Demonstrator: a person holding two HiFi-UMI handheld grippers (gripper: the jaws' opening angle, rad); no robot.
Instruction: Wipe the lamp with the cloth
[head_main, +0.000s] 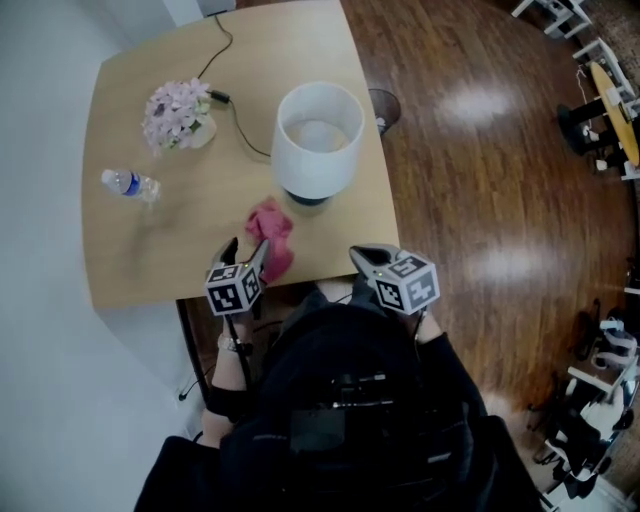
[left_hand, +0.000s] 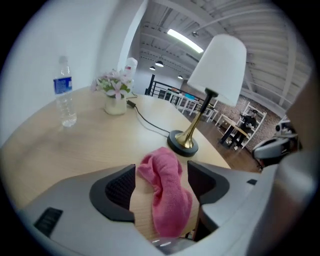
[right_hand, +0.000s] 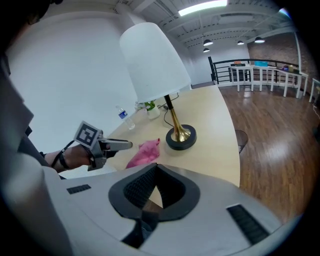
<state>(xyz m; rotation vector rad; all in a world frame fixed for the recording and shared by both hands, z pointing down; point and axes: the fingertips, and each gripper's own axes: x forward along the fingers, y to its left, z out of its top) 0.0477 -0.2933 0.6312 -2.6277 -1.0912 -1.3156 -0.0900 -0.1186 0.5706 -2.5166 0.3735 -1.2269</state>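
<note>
The lamp (head_main: 318, 140) has a white shade and a brass stem on a dark round base (left_hand: 182, 142); it stands upright near the table's right edge. A crumpled pink cloth (head_main: 272, 232) lies on the table just in front of the base. My left gripper (head_main: 247, 248) is at the cloth's near end. In the left gripper view its jaws stand wide apart, with the cloth (left_hand: 167, 195) lying between them on the wood and not pinched. My right gripper (head_main: 358, 252) hovers at the table's front edge, right of the cloth, and its tips (right_hand: 156, 166) meet with nothing between them.
A small water bottle (head_main: 130, 184) and a pot of pale pink flowers (head_main: 178, 115) stand on the left half of the table (head_main: 150, 260). The lamp's black cable (head_main: 240, 120) runs back across the top. Dark wood floor (head_main: 480, 150) lies beyond the right edge.
</note>
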